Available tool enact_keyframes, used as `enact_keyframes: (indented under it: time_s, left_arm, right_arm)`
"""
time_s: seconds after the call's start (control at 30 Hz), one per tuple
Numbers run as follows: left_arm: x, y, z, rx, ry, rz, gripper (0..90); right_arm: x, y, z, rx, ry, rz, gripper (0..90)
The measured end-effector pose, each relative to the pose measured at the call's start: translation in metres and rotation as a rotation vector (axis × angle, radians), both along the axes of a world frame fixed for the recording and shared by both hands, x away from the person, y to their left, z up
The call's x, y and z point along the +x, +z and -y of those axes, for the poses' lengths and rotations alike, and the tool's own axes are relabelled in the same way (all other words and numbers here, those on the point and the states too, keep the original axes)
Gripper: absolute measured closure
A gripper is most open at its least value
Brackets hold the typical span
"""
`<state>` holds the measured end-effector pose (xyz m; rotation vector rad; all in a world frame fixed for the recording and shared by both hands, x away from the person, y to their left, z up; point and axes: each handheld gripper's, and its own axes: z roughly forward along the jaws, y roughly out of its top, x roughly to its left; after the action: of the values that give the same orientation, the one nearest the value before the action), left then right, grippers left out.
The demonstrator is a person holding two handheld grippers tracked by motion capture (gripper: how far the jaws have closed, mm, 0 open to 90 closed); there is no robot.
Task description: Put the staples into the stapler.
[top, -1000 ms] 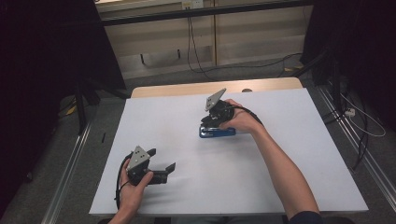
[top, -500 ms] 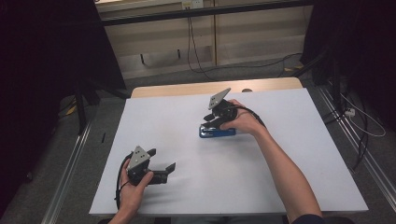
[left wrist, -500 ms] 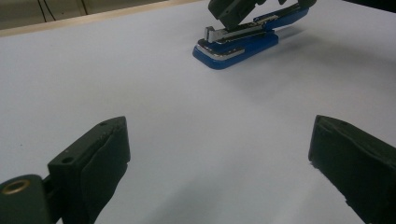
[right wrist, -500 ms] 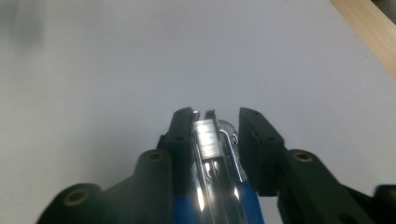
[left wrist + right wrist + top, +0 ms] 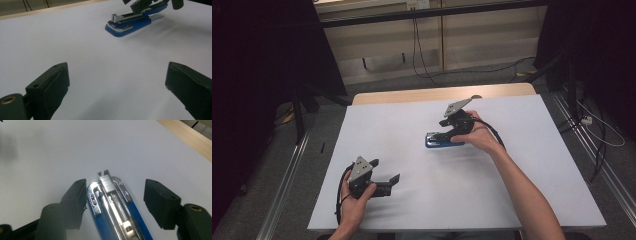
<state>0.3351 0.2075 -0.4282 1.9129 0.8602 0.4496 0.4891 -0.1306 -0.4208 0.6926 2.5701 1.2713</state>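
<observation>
A blue stapler with a chrome staple channel lies flat on the white table, right of centre. My right gripper hangs over its right end, and its jaws have just been opening. In the right gripper view the stapler lies between the spread pads; the left pad is close beside it and the right pad stands well apart. My left gripper rests open near the table's front left with nothing between its pads. From there the stapler shows ahead, with the right gripper above its far end.
A wooden strip runs along the table's far edge. Cables trail over the floor behind it. Metal rails flank both sides, with dark curtains beyond. White tabletop stretches between the two grippers.
The right gripper has slid a little to the right along the stapler and its jaws have spread. The stapler and the left gripper have stayed put.
</observation>
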Motion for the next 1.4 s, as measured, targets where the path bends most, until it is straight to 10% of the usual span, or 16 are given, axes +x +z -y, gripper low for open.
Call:
enact_keyframes:
  time_s: [0.67, 1.4]
  left_arm:
    - [0.001, 0.0, 0.0, -0.003, 0.005, 0.0, 5.7]
    - [0.001, 0.0, 0.0, -0.006, 0.014, 0.001, 5.7]
  right_arm:
    - [-0.021, -0.004, 0.026, 0.096, -0.231, -0.003, 9.9]
    - [-0.044, 0.001, 0.054, 0.143, -0.393, 0.063, 4.9]
